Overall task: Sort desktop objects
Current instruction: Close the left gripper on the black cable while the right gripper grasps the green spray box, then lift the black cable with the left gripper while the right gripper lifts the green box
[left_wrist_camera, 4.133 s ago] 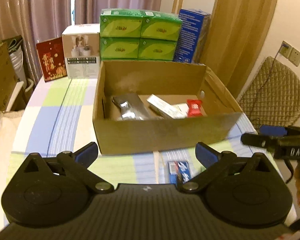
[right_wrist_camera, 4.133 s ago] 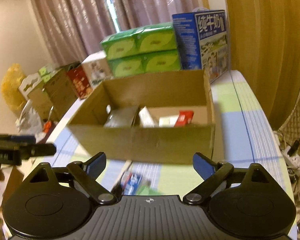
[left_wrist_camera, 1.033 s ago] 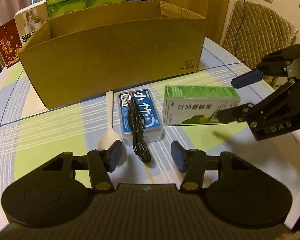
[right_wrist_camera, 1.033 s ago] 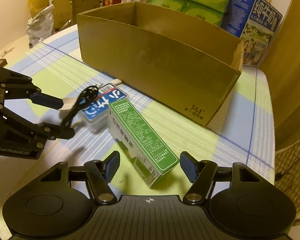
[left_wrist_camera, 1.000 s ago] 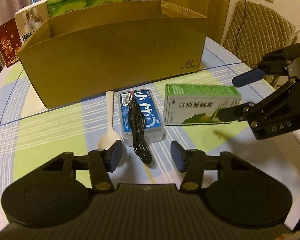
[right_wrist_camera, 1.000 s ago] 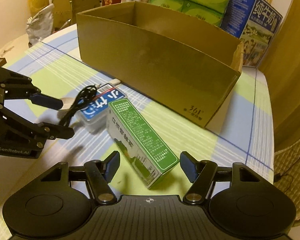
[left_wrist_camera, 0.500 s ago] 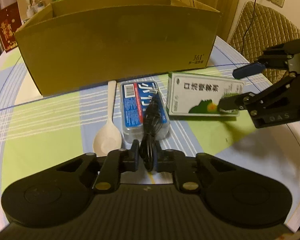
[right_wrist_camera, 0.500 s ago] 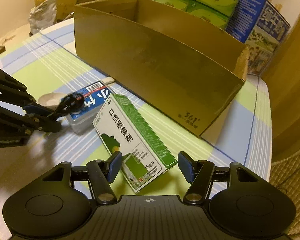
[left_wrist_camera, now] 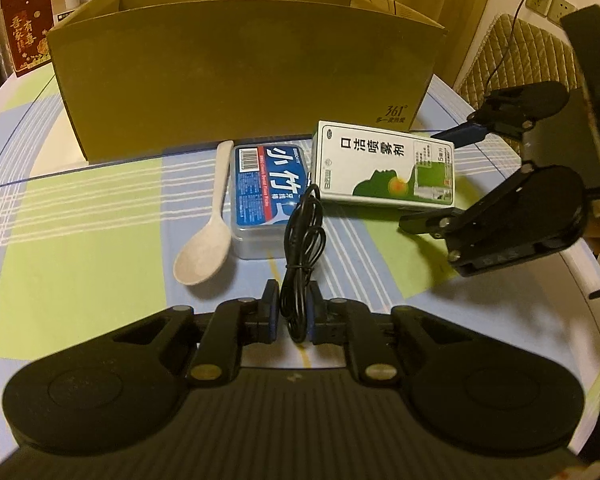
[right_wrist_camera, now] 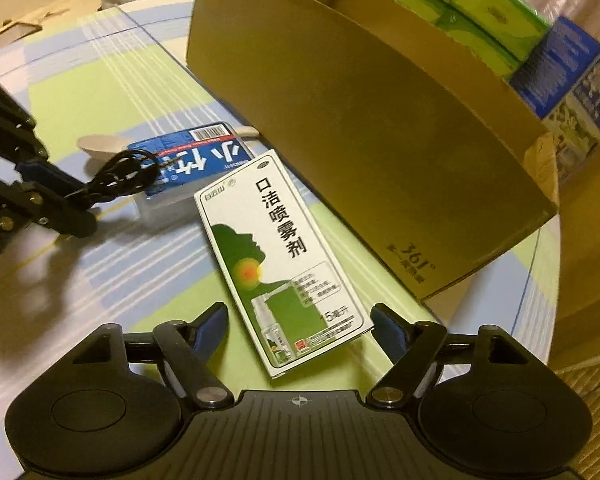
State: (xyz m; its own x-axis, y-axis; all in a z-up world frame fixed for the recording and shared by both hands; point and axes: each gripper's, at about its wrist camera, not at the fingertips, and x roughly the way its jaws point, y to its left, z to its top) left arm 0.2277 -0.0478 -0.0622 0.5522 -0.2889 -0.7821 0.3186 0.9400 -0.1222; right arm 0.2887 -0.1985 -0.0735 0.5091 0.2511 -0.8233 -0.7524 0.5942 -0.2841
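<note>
While my left gripper (left_wrist_camera: 293, 314) pinches the black cable (left_wrist_camera: 303, 236) beside the blue case (left_wrist_camera: 266, 196) and spoon (left_wrist_camera: 206, 254), the cardboard box (left_wrist_camera: 240, 68) stands behind. From my right wrist, the right gripper (right_wrist_camera: 300, 330) is opening, its pads straddling the green-and-white carton (right_wrist_camera: 278, 256) lying on the checked tablecloth (right_wrist_camera: 100, 80) without pressing it.
</note>
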